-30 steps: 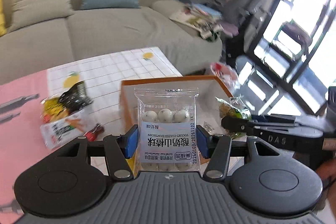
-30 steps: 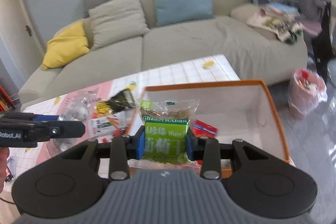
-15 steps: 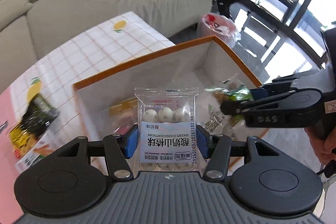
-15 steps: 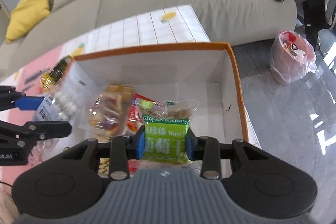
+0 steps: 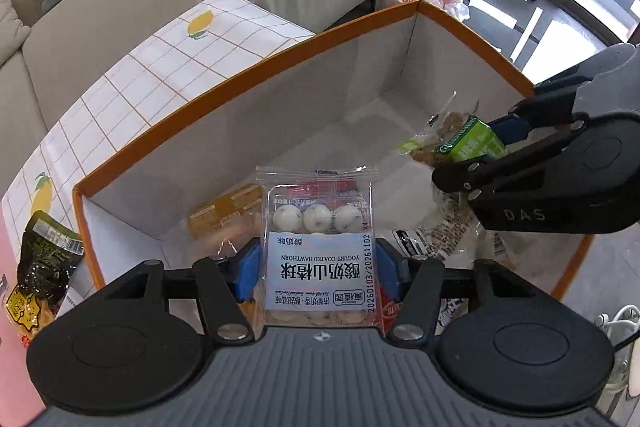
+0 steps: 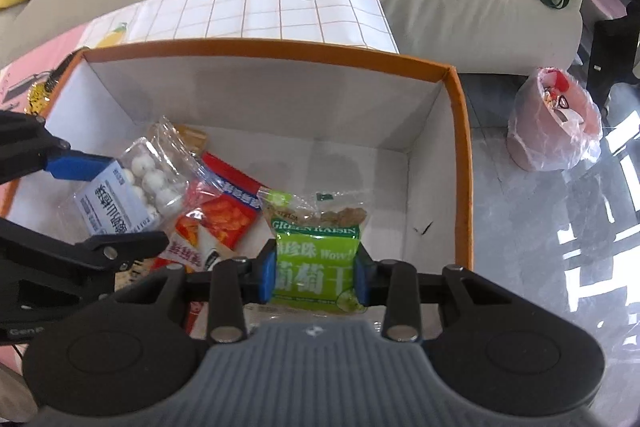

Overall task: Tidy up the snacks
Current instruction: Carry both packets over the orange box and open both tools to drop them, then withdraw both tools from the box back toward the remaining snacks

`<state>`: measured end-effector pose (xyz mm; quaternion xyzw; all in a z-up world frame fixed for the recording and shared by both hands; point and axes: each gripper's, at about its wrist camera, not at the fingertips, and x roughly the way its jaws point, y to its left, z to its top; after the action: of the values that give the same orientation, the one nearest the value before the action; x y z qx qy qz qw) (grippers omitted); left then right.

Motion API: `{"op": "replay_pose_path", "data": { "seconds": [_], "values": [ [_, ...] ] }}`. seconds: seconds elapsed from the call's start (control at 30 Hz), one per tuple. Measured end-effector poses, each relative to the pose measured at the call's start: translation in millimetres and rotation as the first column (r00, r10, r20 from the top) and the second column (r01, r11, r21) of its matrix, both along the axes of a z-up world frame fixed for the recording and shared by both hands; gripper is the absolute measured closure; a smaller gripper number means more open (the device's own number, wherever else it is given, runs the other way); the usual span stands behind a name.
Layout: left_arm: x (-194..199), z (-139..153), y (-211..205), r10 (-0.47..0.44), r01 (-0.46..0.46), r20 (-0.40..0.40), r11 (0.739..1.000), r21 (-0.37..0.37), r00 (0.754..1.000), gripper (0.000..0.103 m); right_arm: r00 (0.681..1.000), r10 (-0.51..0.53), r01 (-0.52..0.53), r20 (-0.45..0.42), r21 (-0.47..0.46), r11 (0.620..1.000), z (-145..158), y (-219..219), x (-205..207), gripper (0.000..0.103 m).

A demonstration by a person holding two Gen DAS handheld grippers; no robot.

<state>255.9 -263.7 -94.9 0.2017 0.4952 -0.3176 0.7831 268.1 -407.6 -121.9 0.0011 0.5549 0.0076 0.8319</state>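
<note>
Low in the frame, over the orange-rimmed box [image 6: 456, 99], my left gripper [image 5: 316, 267] has just been opening around the hawthorn pack [image 5: 318, 247], while my right gripper [image 6: 316, 277] clamps the raisin pack [image 6: 316, 259], to release next.

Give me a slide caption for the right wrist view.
Right gripper holds green raisin pack above orange-rimmed box of snacks.

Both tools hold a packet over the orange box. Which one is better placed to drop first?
Probably right: the right tool holds the raisin packet over bare box floor, while the left tool's hawthorn packet hangs above snacks piled there.
</note>
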Motion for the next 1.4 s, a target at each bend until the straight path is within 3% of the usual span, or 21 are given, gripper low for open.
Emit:
{"op": "replay_pose_path", "data": {
  "seconds": [0.23, 0.4, 0.5, 0.53, 0.87, 1.17, 1.4],
  "values": [
    [5.8, 3.6, 0.3, 0.028, -0.028, -0.023, 0.999, -0.023, 0.999, 0.020, 1.000, -0.017, 0.017, -0.016, -0.009, 1.000, -2.6, -0.9, 5.2, 0.065],
    [4.5, 11.6, 9.4, 0.048, -0.049, -0.018, 0.998, -0.048, 0.999, 0.019, 1.000, -0.015, 0.014, -0.009, -0.040, 0.999, -1.3, 1.9, 5.6, 0.063],
    [-0.5, 18.0, 13.9, 0.045, -0.045, -0.008, 0.998, -0.044, 0.999, 0.019, 1.000, -0.017, 0.017, -0.004, -0.050, 0.999, 2.1, 5.1, 4.8, 0.053],
    [-2.0, 21.1, 16.4, 0.045, -0.045, -0.003, 0.998, -0.044, 0.999, 0.019, 1.000, -0.019, 0.019, 0.001, -0.056, 0.998, 3.8, 5.8, 4.1, 0.045],
    [-21.0, 55.7, 49.7, 0.080, -0.076, 0.052, 0.994, -0.076, 0.995, 0.019, 0.999, -0.030, 0.033, 0.042, -0.089, 0.995, 28.1, 18.0, -10.4, 0.023],
    [-51.9, 99.8, 105.3, 0.154, -0.143, 0.066, 0.979, -0.145, 0.986, 0.019, 0.989, 0.018, -0.002, 0.144, -0.110, 0.994, 70.2, 62.2, -42.4, 0.017],
    [-84.4, 126.5, 161.5, 0.251, -0.221, 0.107, 0.948, -0.230, 0.962, 0.019, 0.968, -0.001, 0.003, 0.251, -0.008, 1.000, 99.0, 104.4, -71.6, 0.014]
  ]
}}
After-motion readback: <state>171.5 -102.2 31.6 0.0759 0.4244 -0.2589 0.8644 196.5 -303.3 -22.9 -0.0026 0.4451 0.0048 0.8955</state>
